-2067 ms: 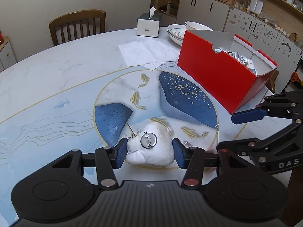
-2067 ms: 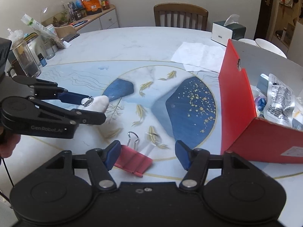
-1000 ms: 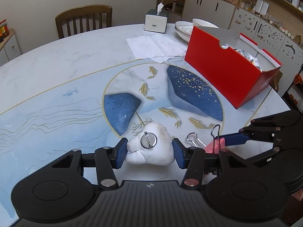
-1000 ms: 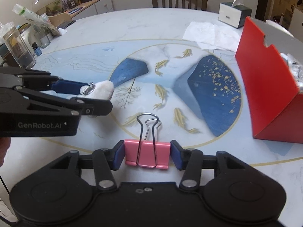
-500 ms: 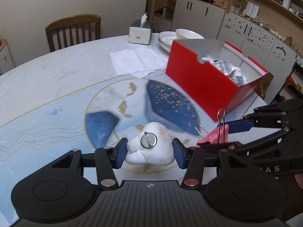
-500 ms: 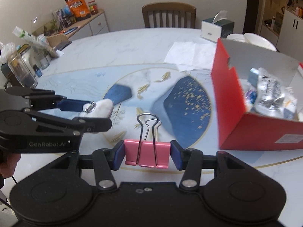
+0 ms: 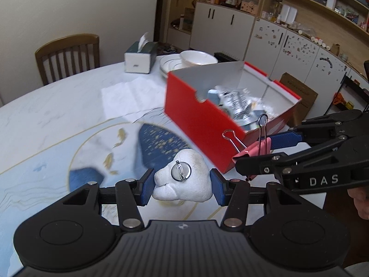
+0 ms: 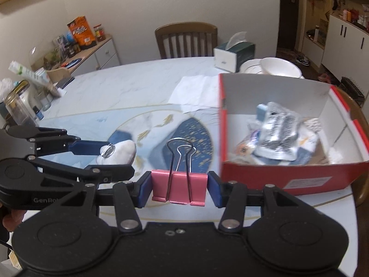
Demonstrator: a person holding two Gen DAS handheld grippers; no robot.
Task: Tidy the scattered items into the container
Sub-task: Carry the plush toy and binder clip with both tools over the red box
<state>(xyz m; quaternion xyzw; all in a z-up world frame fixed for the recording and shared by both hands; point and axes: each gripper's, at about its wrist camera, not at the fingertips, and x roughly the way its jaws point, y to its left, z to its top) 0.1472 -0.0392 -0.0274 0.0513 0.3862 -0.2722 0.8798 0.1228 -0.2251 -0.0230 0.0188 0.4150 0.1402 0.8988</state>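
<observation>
My left gripper (image 7: 181, 187) is shut on a white plush badge (image 7: 183, 180) with a round metal pin back, held above the table. It also shows in the right wrist view (image 8: 117, 152). My right gripper (image 8: 180, 190) is shut on a pink binder clip (image 8: 178, 188) with its wire handles up; the clip also shows in the left wrist view (image 7: 256, 150). The red box (image 7: 198, 124) with a white inside stands ahead and to the right (image 8: 286, 173), holding a silver packet (image 8: 279, 127) and other small items. Both grippers are raised near its front wall.
White papers (image 7: 131, 97) lie on the marble table (image 7: 57, 115). A tissue box (image 7: 140, 57) and stacked white bowls (image 7: 191, 61) stand behind the red box. A wooden chair (image 8: 186, 39) is at the far edge. Jars (image 8: 16, 108) crowd the left edge.
Both grippers have risen and moved toward the red box with their items. The box now looks nearer and its inside is more visible.
</observation>
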